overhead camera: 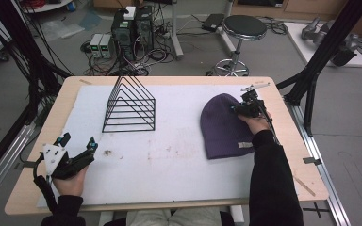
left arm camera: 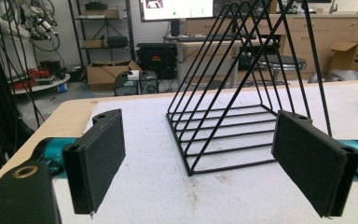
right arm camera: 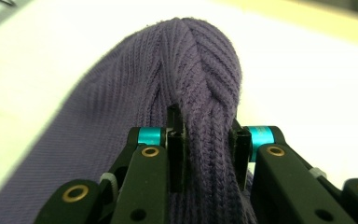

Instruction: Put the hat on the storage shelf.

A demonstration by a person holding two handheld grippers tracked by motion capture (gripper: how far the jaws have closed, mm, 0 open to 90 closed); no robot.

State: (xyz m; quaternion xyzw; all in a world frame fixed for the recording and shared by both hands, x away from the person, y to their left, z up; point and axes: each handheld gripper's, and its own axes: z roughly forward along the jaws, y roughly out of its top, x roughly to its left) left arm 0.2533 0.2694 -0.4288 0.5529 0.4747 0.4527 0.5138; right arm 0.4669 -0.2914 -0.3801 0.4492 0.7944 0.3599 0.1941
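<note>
A purple knitted beanie [overhead camera: 221, 127] lies on the white mat at the right of the table. My right gripper [overhead camera: 240, 107] is at its right edge near the crown, shut on a pinched ridge of the knit. In the right gripper view the beanie [right arm camera: 186, 70] bunches up between the two black jaws of my right gripper [right arm camera: 207, 144]. A black wire rack [overhead camera: 131, 104] of triangular loops stands at the back left of the mat. My left gripper [overhead camera: 78, 145] rests at the front left, open, with nothing between its pads [left arm camera: 100, 154]; the wire rack [left arm camera: 242, 98] stands ahead of it.
The white mat [overhead camera: 169, 160] covers most of the wooden table [overhead camera: 70, 89]. A small dark speck [overhead camera: 107, 152] and faint stains mark the mat's middle. Beyond the table's far edge are a stool [overhead camera: 242, 28], computer boxes [overhead camera: 132, 26] and cables on the floor.
</note>
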